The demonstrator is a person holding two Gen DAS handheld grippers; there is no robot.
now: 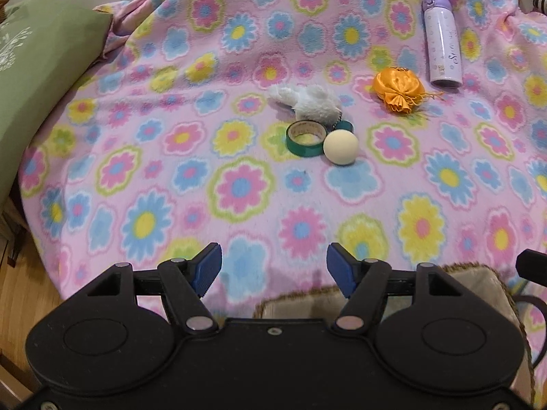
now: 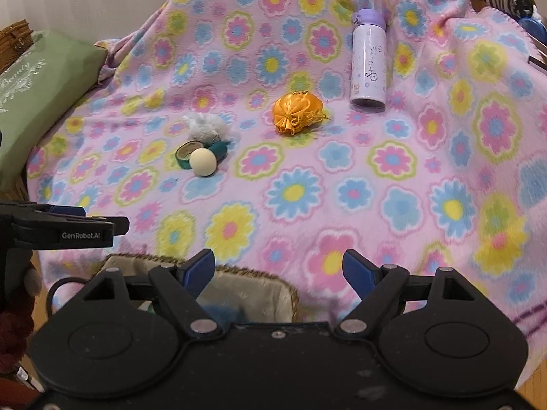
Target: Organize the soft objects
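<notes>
On the flowered pink blanket (image 1: 239,184) lie a white plush toy (image 1: 312,102) (image 2: 205,126), an orange satin pouch (image 1: 398,94) (image 2: 297,112) and a cream ball (image 1: 341,146) (image 2: 203,161). The ball touches a green tape roll (image 1: 304,138) (image 2: 184,153). My left gripper (image 1: 273,256) hovers over the near part of the blanket, open and empty, well short of the ball. My right gripper (image 2: 278,261) is also open and empty, above a beige-lined basket (image 2: 246,294) (image 1: 471,280) at the blanket's near edge. The left gripper (image 2: 68,225) shows at the left of the right wrist view.
A lilac bottle (image 1: 441,41) (image 2: 369,58) lies at the back right beyond the pouch. A green pillow (image 1: 41,68) (image 2: 41,85) borders the blanket on the left. A second green tape roll (image 2: 220,147) sits behind the ball. Wooden floor (image 1: 20,294) shows at the lower left.
</notes>
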